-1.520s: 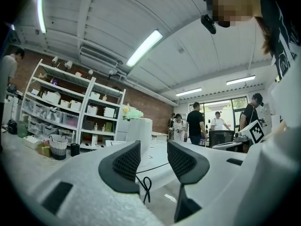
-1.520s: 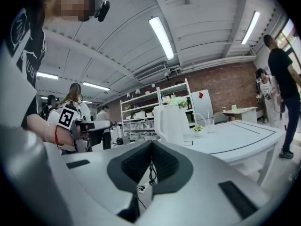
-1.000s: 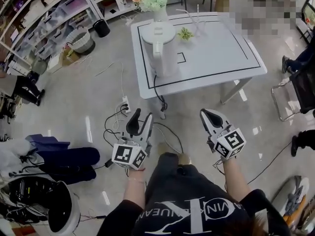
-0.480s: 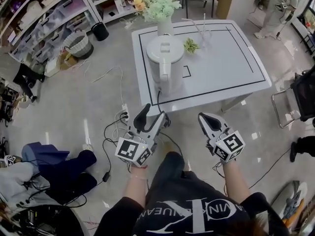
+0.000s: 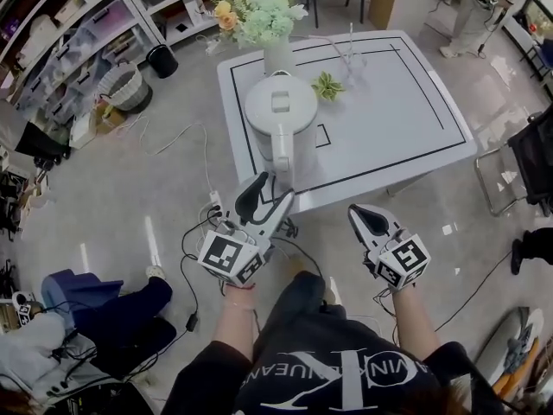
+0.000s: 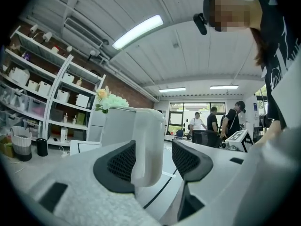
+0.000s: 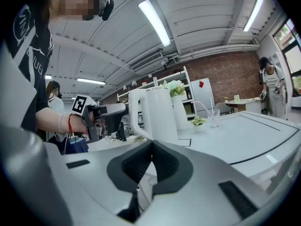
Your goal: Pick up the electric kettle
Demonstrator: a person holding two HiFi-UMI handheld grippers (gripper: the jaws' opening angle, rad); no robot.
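- White and edged by a thin black line, the worktop (image 5: 389, 119) fills the upper middle of the head view, on a glossy grey floor (image 5: 112, 206).
- Metal shelving (image 5: 78, 24) with boxes and baskets runs along the upper left.
- The white electric kettle (image 5: 278, 111) stands upright near the worktop's lower left edge, lid shut, with its handle (image 5: 282, 156) turned towards the person at the bottom of the frame.
- A white vase of pale flowers (image 5: 268, 11) stands just above the kettle at the worktop's far edge.
- The left claw (image 5: 266, 197) is held level just below the kettle. Its jaws are wide and opening. In the left gripper view the handle rises in the gap between them, close by the left pad, with open space to the right pad.
- The right claw (image 5: 361, 218) hangs lower right of the kettle, off the worktop, with its jaws closed together and nothing between them.
- Loose cables (image 5: 200, 223) lie on the floor beside the left claw.
- A small green plant (image 5: 326, 60) sits right of the kettle.
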